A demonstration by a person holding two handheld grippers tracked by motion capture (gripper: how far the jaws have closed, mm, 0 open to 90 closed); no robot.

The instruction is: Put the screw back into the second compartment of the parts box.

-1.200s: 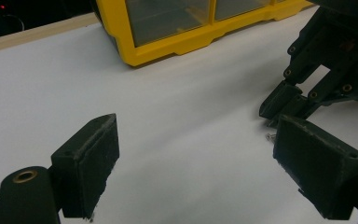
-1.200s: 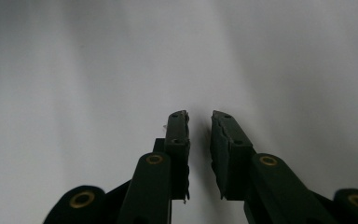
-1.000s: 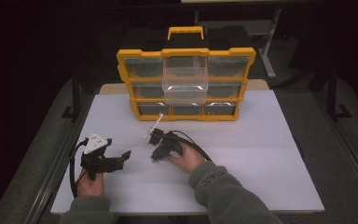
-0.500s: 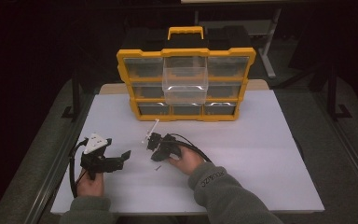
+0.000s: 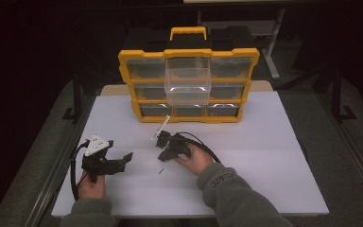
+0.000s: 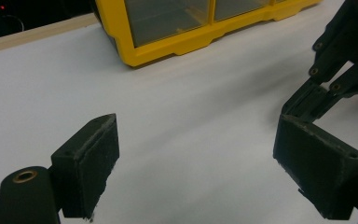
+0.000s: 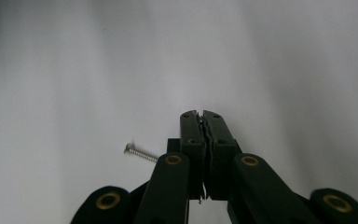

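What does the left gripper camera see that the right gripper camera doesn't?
Left gripper view: the yellow organizer box, the left gripper with its jaws wide open, and the right gripper farther off. Right gripper view: its own jaws shut, with a small screw lying just beside them. Both: the white table underneath.

Room: you sit in near darkness.
Table (image 5: 274, 142): white top, lit.
Floor (image 5: 345, 142): grey.
Metal frame (image 5: 272, 52): at one o'clock.
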